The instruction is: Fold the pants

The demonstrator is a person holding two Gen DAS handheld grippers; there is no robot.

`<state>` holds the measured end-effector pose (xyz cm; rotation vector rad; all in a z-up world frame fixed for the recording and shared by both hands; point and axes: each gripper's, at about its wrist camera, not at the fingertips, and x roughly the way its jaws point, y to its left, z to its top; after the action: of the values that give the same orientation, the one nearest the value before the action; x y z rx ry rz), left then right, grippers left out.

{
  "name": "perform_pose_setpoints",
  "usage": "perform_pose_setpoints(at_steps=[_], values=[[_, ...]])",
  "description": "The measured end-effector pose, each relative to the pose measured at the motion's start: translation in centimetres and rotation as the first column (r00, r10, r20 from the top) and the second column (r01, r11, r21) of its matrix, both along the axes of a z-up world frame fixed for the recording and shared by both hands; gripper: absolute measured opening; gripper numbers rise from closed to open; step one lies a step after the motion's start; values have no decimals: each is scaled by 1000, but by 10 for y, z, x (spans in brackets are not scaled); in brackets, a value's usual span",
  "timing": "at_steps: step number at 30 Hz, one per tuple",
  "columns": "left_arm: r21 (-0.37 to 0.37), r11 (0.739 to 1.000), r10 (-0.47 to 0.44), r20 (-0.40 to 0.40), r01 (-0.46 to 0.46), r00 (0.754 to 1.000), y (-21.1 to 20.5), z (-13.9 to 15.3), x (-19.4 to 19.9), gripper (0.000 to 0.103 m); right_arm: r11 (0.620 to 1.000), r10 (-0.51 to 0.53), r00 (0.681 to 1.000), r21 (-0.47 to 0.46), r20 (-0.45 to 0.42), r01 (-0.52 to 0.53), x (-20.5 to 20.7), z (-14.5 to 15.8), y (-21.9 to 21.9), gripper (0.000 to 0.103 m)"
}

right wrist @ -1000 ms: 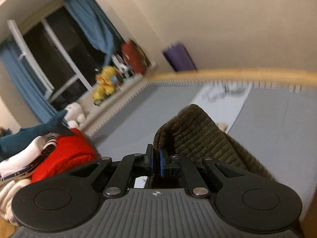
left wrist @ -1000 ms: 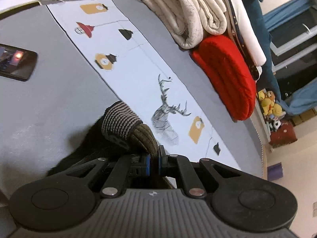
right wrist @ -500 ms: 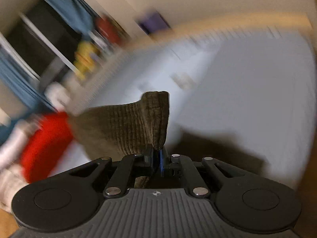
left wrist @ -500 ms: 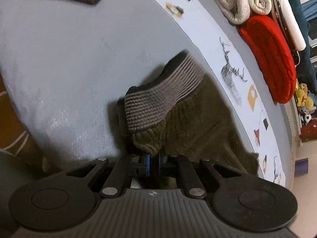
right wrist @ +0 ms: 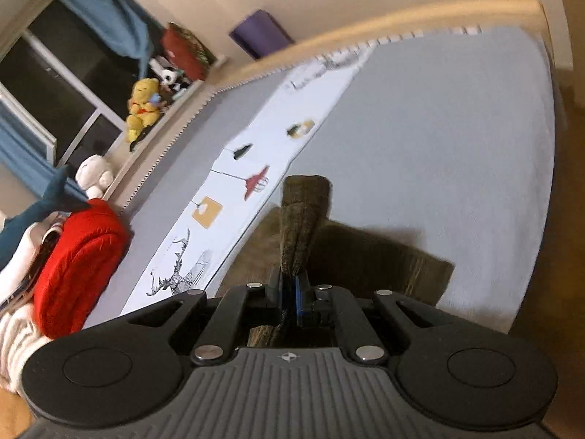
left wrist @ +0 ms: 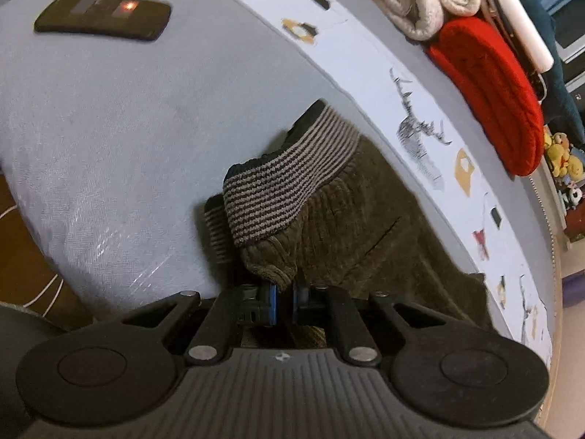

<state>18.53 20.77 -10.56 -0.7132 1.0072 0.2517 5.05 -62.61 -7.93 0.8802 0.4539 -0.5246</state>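
Both pairs of jaws stay clamped on the olive pants point(left wrist: 351, 234): the left gripper point(left wrist: 283, 294) just below the striped waistband point(left wrist: 289, 179), the right gripper point(right wrist: 290, 289) on a bunched fold standing up from the cloth. A second ago the pants hung lifted; now they spread on the grey bed point(left wrist: 109, 128), beside its printed strip point(right wrist: 256, 168), so smoothing and folding can likely begin.

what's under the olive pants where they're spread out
The grey bed sheet lies under the pants, which also reach the edge of its white printed strip. Whatever else lies beneath the fabric is covered and cannot be seen.
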Motion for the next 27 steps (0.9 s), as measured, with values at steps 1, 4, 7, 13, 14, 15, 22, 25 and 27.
perform_pose_setpoints(at_steps=[1,4,7,13,14,15,22,25,27], values=[[-4,1000,0,3,0,1000,1,-3,-1,9,1000,0,1000,-5,-16,0,-3,-8,-1,6],[-8,1000,-1,10,1,1000,2,-5,-1,9,999,3,994,42,-110,2,-13,-52,-8,6],[-5,1000,-3,5,3,1000,2,-1,-1,9,991,-44,994,120,-105,57,-25,-89,-14,6],[21,1000,-16,22,15,1000,1,-1,-2,20,989,-44,994,135,-97,57,-35,-87,-26,20],[41,999,-18,29,17,999,0,1,-4,22,989,-66,992,128,-106,79,-40,-85,-30,29],[67,998,-19,38,16,999,-1,5,-7,30,988,-90,990,119,-113,103,-47,-82,-32,32],[348,932,29,197,-97,980,-4,60,-30,91,988,-152,980,-53,-125,146,-71,-50,-36,52],[366,928,-12,224,-73,975,-7,73,-28,91,992,-66,996,-107,-54,60,-59,-37,-23,39],[384,922,-39,227,-52,973,-13,77,-23,91,990,-68,994,-128,-82,57,-39,-39,-17,35]])
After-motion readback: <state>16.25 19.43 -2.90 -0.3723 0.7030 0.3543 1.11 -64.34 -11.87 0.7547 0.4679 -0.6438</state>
